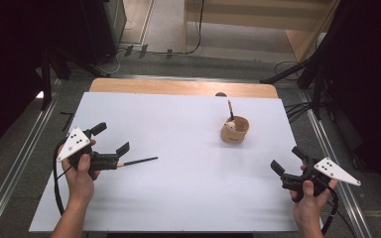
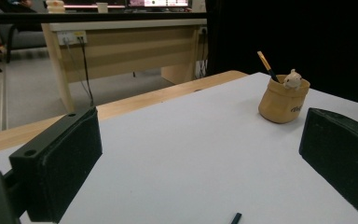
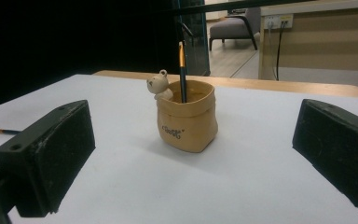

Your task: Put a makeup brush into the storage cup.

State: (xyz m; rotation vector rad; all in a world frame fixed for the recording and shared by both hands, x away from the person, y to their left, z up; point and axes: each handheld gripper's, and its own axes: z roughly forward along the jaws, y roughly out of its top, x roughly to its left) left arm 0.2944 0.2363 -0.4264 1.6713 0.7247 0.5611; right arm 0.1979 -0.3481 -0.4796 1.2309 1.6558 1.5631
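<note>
Left gripper (image 1: 110, 144) fingers wide open, empty. Pencil (image 1: 140, 160) flat on counter (image 1: 188, 198), just ahead of left fingers, long axis pointing away toward right gripper (image 1: 287, 159). Right fingers also wide, empty, facing pen holder (image 3: 187, 122). I judge left nearer.

The loose pencil (image 2: 235, 218) is cut off by the left gripper view's bottom edge — just its tip shows. The cup's (image 3: 187, 122) lettering (small, blurred) cannot be read.

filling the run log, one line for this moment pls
left tool: open, by pencil | right tool: open, empty | cup: upright, one pencil inside
</note>
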